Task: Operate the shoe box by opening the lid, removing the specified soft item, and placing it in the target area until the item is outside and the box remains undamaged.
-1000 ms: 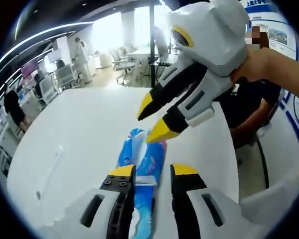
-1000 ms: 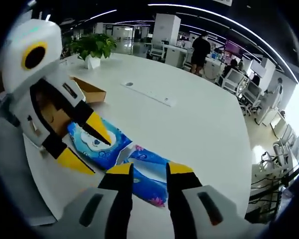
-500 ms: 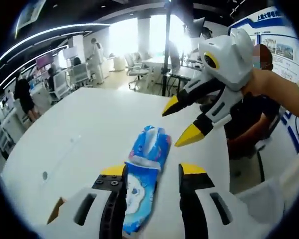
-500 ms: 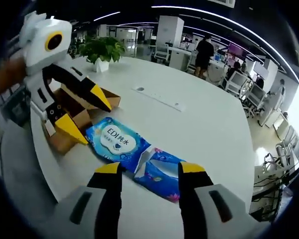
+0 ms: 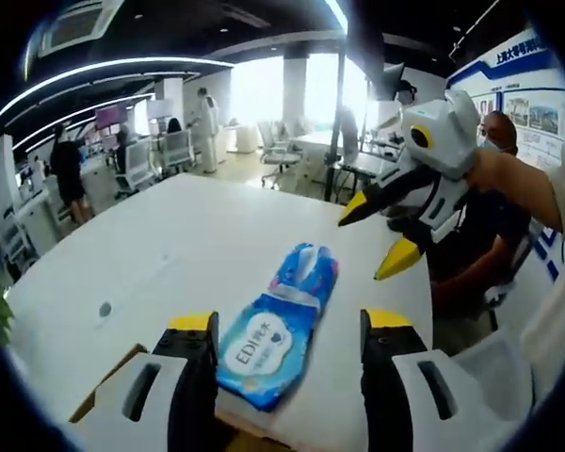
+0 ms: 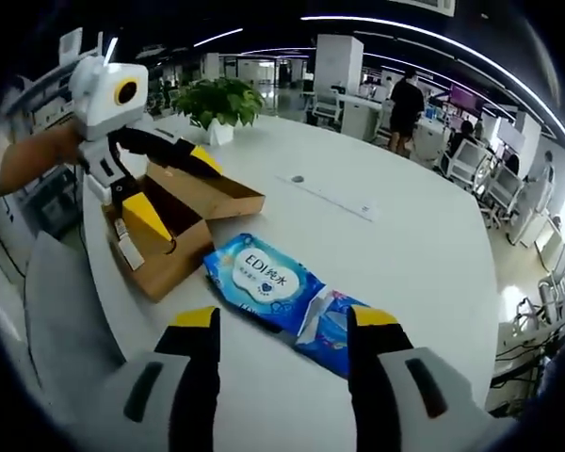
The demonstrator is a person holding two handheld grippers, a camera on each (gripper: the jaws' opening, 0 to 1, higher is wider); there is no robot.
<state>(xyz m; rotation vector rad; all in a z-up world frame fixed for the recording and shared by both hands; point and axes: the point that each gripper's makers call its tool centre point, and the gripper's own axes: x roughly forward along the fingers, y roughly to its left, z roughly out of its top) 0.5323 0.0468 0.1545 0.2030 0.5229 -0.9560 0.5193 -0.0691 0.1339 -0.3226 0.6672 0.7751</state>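
Wipes: we see the pack [image 6: 264,280] flat on the worktop [image 6: 405,245], beside the box [image 6: 179,221].
Claws: left claw [image 5: 287,325] and right claw [image 6: 282,320] both agape, empty, above it.

Blue wipes pack [image 5: 275,331] lies on white table [image 5: 169,245] beyond the gaping left claw [image 5: 292,325].

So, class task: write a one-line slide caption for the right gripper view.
Blue wipes pack lies on the white table beside the open shoe box; both claws open, empty.
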